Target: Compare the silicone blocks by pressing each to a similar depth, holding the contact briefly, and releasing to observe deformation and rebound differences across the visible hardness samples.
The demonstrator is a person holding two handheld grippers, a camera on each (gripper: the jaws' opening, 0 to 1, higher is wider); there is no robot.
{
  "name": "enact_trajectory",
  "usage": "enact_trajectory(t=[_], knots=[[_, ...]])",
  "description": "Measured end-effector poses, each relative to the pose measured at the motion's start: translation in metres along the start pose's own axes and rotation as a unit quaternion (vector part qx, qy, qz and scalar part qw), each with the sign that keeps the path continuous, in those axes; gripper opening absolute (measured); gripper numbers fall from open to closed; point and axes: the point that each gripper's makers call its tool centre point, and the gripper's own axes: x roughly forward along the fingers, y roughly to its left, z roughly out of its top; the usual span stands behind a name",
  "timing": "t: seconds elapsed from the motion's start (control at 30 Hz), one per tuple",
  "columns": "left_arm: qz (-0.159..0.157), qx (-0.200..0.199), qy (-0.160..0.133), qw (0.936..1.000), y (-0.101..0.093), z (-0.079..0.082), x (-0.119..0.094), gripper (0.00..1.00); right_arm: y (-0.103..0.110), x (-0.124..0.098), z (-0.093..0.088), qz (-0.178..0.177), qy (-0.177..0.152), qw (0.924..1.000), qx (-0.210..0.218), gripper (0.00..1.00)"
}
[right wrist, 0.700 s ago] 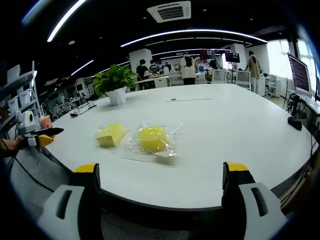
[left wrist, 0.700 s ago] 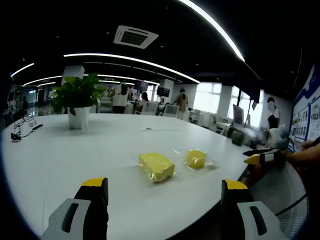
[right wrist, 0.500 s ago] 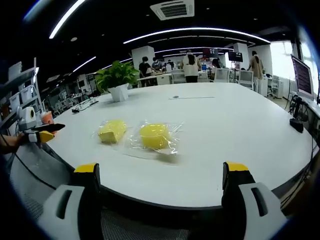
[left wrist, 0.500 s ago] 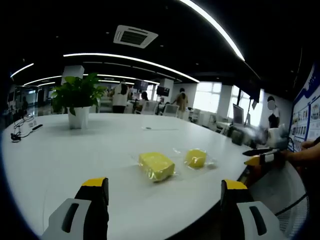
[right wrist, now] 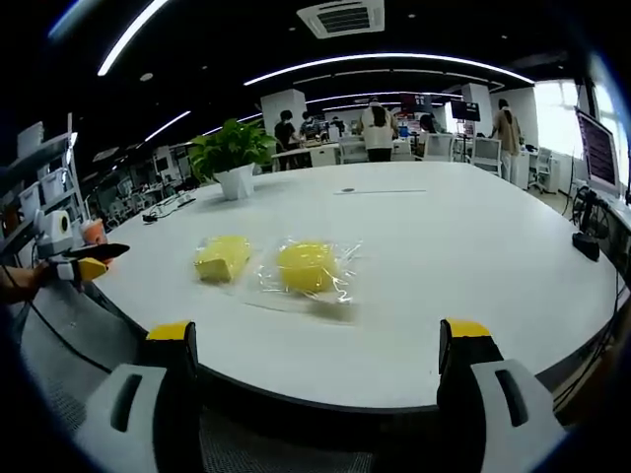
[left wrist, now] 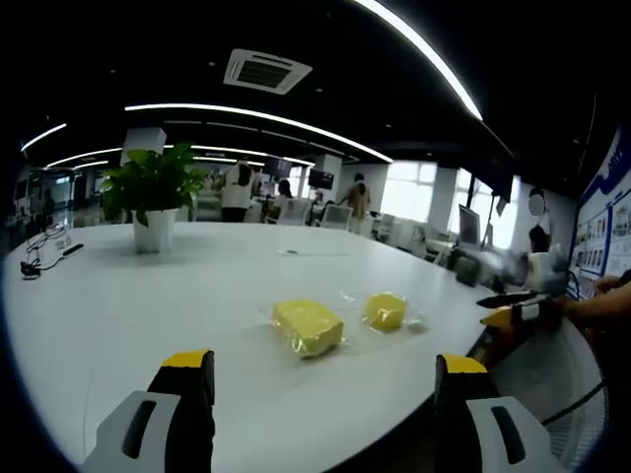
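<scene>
Two yellow silicone blocks in clear wrappers lie side by side on the white round table point(left wrist: 148, 296). The squarish block point(left wrist: 309, 327) point(right wrist: 222, 258) lies nearer my left gripper. The rounder block point(left wrist: 385, 311) point(right wrist: 306, 266) lies nearer my right gripper. My left gripper point(left wrist: 323, 379) is open, held short of the table edge and well back from both blocks. It also comes into the right gripper view as a left gripper point(right wrist: 91, 262) in a hand at the left. My right gripper point(right wrist: 320, 345) is open too, off the table edge, and appears as a right gripper point(left wrist: 513, 307) at the right of the left gripper view.
A potted plant point(left wrist: 150, 202) point(right wrist: 229, 163) stands at the far side of the table. Black cables point(left wrist: 44, 258) lie near it, and a dark object point(right wrist: 582, 241) sits at the table's right edge. People stand and sit among desks in the background.
The right gripper view has shifted a little, so its camera has moved. The blocks lie where they were and both grippers stay open.
</scene>
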Motion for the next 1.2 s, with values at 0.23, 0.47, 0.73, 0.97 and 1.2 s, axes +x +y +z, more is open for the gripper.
enact_trajectory(t=[0.23,0.47,0.73,0.97,1.2], knots=[[-0.001,-0.001,0.001,1.0,0.0002,-0.0003,-0.0001,0.93,0.0001,-0.0003,-0.0002,0.0,0.001,1.0,0.0,0.96],[-0.002,-0.002,0.0,1.0,-0.0024,0.0013,-0.0004,0.93,0.0001,-0.0001,-0.0012,0.0,0.003,1.0,0.004,0.96],[-0.002,-0.001,0.001,1.0,-0.004,0.0024,-0.0012,0.93,-0.0001,-0.0001,-0.0018,-0.002,0.005,1.0,0.0,0.96],[-0.002,-0.001,0.001,1.0,-0.0036,0.0022,-0.0011,0.93,0.0001,-0.0002,-0.0015,-0.002,0.004,1.0,0.002,0.96],[-0.001,-0.001,0.001,1.0,-0.0048,0.0033,-0.0013,0.93,0.0001,-0.0001,-0.0016,-0.002,0.004,1.0,0.002,0.96]])
